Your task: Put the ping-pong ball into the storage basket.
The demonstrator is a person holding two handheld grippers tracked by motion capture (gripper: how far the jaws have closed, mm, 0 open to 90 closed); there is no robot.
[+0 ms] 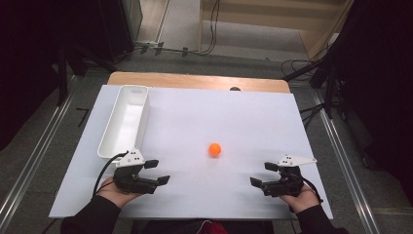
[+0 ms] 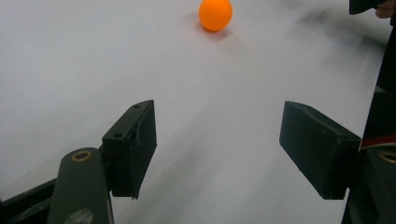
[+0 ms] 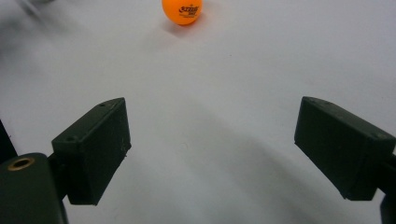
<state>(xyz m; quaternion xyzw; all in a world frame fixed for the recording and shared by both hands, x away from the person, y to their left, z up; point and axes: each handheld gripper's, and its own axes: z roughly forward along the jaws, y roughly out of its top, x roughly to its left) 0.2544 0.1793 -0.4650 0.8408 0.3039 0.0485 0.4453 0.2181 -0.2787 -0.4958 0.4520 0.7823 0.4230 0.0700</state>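
Both grippers, left (image 1: pixel 158 171) and right (image 1: pixel 263 174), rest with jaws wide apart and empty; the orange ball (image 1: pixel 215 149) lies between them on the white table (image 1: pixel 253 117), best approached low and centred.

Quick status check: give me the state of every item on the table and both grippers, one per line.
Orange ball: loose on the white table, untouched, between the grippers.
White bin: upright, open top, empty.
Left gripper: jaws open, holding nothing.
Right gripper: jaws open, holding nothing.

A lab: black tripods (image 1: pixel 325 80), floor cables (image 1: pixel 212 29), a white-covered table (image 1: pixel 253 122)
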